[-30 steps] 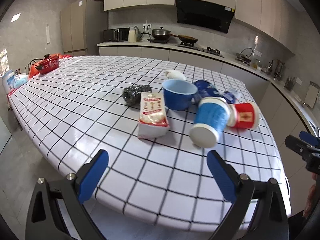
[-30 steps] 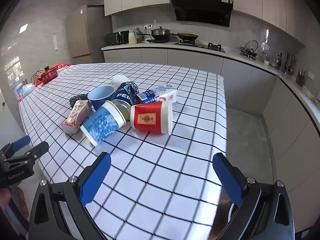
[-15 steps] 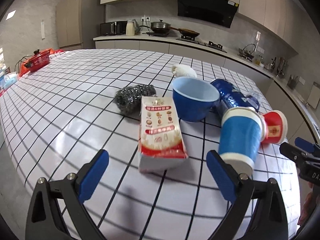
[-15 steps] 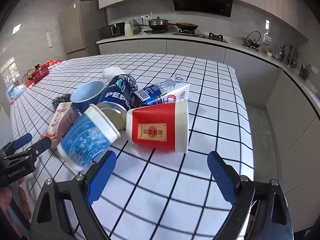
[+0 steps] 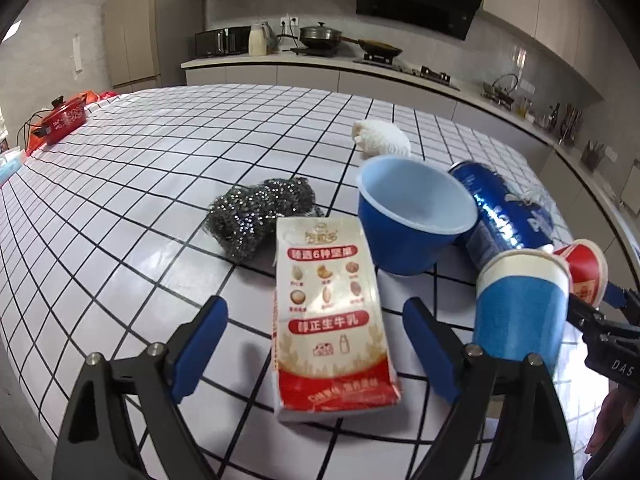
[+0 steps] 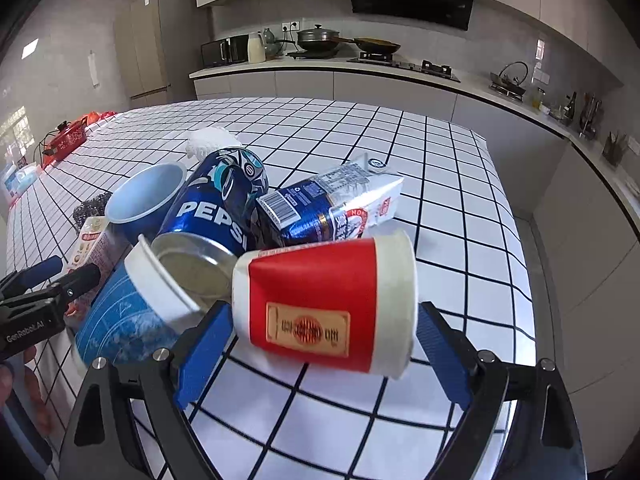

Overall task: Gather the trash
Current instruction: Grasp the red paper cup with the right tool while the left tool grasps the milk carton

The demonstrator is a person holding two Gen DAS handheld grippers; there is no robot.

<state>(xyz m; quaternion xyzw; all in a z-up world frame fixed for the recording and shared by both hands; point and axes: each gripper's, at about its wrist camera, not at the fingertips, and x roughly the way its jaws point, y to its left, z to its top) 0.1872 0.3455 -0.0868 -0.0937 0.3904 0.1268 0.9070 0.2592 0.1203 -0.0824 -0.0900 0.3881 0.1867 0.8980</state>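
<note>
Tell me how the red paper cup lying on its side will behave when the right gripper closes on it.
The red paper cup lies on its side on the table, so a nudge would likely roll it in a curve. Thin paper walls probably crush under a hard squeeze. It looks empty, so likely very light.

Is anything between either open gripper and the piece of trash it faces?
No. The milk carton lies between the open left gripper fingers, the red cup between the right gripper fingers; neither is gripped yet.

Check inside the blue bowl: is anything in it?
The blue bowl lies tipped, and the pale inside that shows looks empty. Its near wall hides the lowest part, so something small there cannot be ruled out.
</note>
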